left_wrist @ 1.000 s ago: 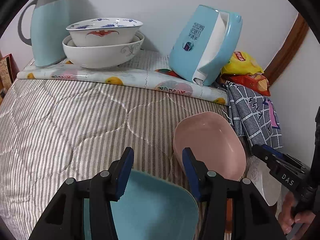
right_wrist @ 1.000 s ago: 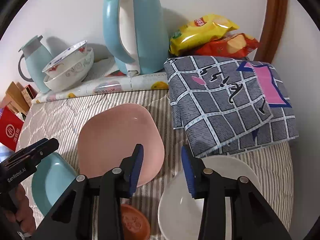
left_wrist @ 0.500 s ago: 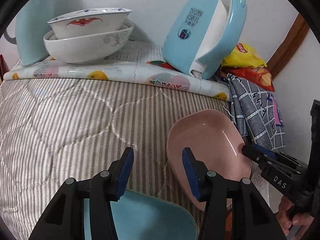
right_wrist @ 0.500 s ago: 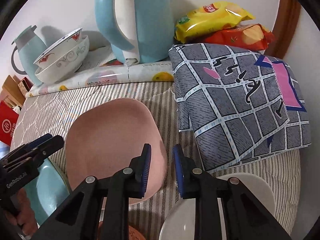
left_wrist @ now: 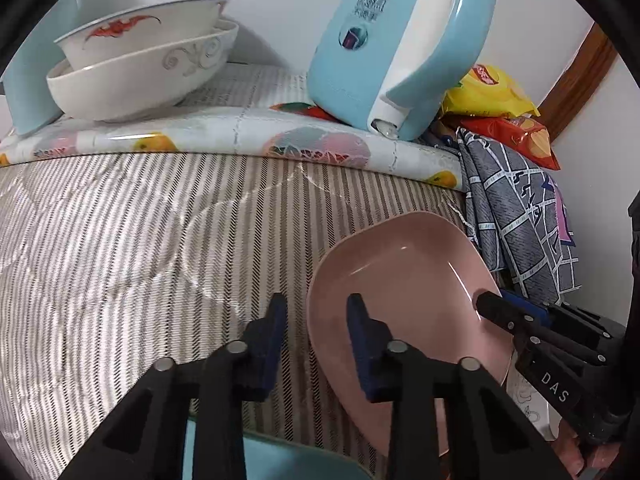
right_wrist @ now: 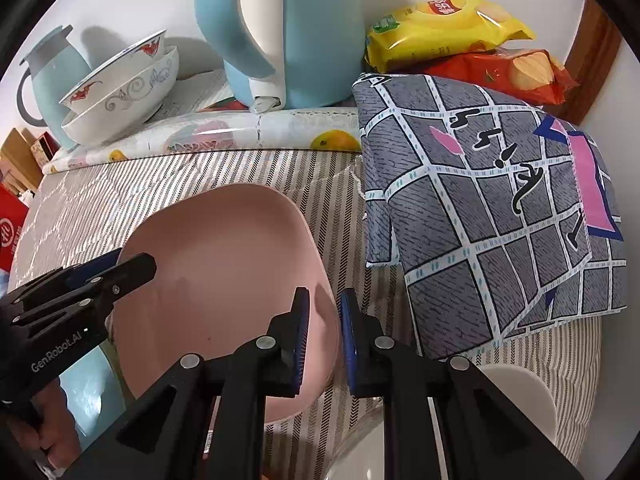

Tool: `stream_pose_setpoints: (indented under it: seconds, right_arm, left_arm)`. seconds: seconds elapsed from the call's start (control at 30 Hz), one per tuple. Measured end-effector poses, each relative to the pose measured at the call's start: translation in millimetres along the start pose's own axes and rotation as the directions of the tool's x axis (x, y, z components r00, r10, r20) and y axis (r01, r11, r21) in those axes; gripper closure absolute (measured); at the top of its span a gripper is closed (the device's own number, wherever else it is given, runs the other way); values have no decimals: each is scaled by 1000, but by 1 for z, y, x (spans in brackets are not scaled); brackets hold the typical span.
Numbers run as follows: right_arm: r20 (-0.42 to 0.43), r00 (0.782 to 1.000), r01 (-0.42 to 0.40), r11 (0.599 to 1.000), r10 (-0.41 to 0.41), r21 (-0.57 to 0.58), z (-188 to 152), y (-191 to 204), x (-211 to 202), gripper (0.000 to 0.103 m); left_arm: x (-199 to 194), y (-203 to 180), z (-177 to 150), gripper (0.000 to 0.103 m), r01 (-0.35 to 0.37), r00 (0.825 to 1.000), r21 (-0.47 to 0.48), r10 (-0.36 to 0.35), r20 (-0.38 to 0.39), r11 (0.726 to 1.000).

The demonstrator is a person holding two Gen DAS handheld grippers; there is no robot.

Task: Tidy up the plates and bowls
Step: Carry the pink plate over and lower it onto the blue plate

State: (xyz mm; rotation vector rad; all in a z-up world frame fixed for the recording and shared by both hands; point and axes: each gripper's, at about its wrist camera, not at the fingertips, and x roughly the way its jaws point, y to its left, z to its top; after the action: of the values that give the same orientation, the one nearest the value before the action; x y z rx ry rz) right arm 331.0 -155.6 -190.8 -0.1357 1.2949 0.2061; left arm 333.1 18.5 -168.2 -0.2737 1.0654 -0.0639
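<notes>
A pink plate [left_wrist: 404, 280] lies tilted on the striped cloth, also in the right wrist view [right_wrist: 224, 264]. My right gripper [right_wrist: 323, 320] is shut on its right rim. My left gripper [left_wrist: 316, 332] is open, its jaws straddling the plate's left rim. A light blue plate [left_wrist: 288, 460] lies below the left gripper and shows in the right wrist view [right_wrist: 92, 384]. A white plate [right_wrist: 516, 392] lies at the lower right. Two stacked white bowls [left_wrist: 144, 60] stand at the back left.
A light blue kettle [left_wrist: 400, 40] and a blue jug [right_wrist: 52, 76] stand on a fruit-print mat [left_wrist: 240, 140] by the wall. A grey checked cloth [right_wrist: 500, 208] and snack bags [right_wrist: 448, 28] lie at the right.
My right gripper has closed on the pink plate's right rim, and the plate now tilts. My left gripper has moved forward and right, with its jaws around the plate's left rim.
</notes>
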Motion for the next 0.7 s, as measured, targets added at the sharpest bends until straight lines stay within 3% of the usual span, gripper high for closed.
stream_pose_setpoints:
  seconds: [0.03,0.2,0.33,0.7]
  right_arm:
    - [-4,1000,7,1000,-7,-9,1,1,1,88]
    - [-19,999,39,999,-39,-32,3,8,7,87]
    - [-6,999,37,999,-37,-18,1,5,6,94]
    - [73,997,8,1000,-10,19,-3,0,-18,94]
  left_arm:
    - [3,-1,-1,86,5,1000,3,-5,-7,1000]
    - [6,-4,-2,94,-6,1000,5,5,6,1000]
    - [3,-2,-3,95,16,1000,-4,-16,12,1000]
    - [-19,1,-1,95,47,997,-9,-46,61,999]
